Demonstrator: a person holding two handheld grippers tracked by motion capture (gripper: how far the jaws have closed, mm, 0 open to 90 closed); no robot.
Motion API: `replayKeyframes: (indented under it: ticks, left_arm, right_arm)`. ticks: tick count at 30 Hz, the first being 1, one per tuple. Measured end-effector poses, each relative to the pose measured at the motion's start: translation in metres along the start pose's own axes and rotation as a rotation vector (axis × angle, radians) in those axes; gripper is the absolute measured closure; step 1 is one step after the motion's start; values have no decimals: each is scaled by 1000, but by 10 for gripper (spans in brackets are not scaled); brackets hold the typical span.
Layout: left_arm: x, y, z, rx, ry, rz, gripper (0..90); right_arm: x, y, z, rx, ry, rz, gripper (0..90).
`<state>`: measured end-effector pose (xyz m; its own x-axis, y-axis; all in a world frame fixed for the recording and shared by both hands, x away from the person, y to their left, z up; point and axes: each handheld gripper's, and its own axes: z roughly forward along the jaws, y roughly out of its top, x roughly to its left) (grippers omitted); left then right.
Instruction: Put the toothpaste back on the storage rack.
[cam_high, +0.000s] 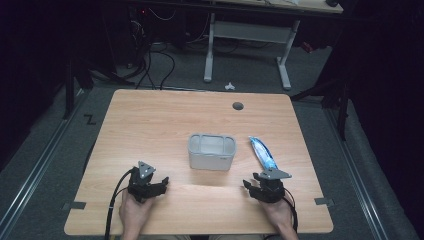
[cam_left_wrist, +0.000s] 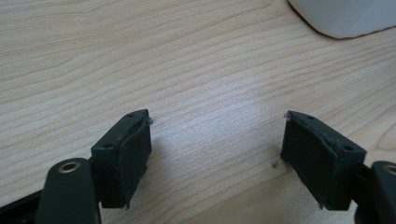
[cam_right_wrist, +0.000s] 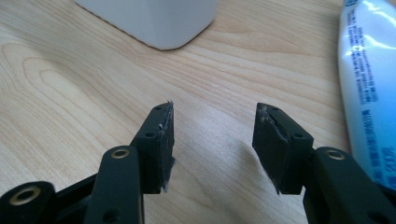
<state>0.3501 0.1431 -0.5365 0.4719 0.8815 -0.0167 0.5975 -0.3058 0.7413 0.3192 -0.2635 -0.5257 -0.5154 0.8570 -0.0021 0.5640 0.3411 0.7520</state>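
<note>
The jaws of both grippers are spread wide with nothing held between them. In the high view the left gripper (cam_high: 161, 184) is seen at the lower left of the tabletop (cam_high: 150, 120) and the right gripper (cam_high: 251, 186) at the lower right, each rested low over bare wood.

The thing nearest the right gripper is a blue and white tube (cam_high: 263, 153), laid flat just right of centre in the high view, with one end close beside the gripper and the other slanted toward the upper left. In the right gripper view the tube (cam_right_wrist: 369, 88) is found along the right edge of the frame, just beside the right-hand jaw but not touched by it. A white container (cam_high: 211, 151) with rounded corners is stood at the middle of the tabletop, near the tube and apart from it.

The tube is judged to be light, soft and somewhat slick, so it would likely dent under a hard squeeze and could slip if pinched at a thin end. A hold across its width, near the middle of its length, is judged the safest.

Blue printed lines are seen on the white part of the tube, but they are too small and blurred to be read; no brand can be made out.
</note>
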Motion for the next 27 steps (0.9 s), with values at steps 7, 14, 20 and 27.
replayKeyframes:
  ticks: [7, 14, 20, 27]
  left_arm:
    - [0, 0, 0, 0, -1, 0, 246]
    - [0, 0, 0, 0, 0, 0, 245]
    - [0, 0, 0, 0, 0, 0, 245]
    - [0, 0, 0, 0, 0, 0, 246]
  right_arm:
    - [-3, -2, -9, -16, -8, 4, 489]
    - [-7, -4, -18, -29, -16, 16, 497]
    - [-9, -5, -26, -40, -25, 22, 506]
    - [-15, -4, -37, -58, -41, 35, 514]
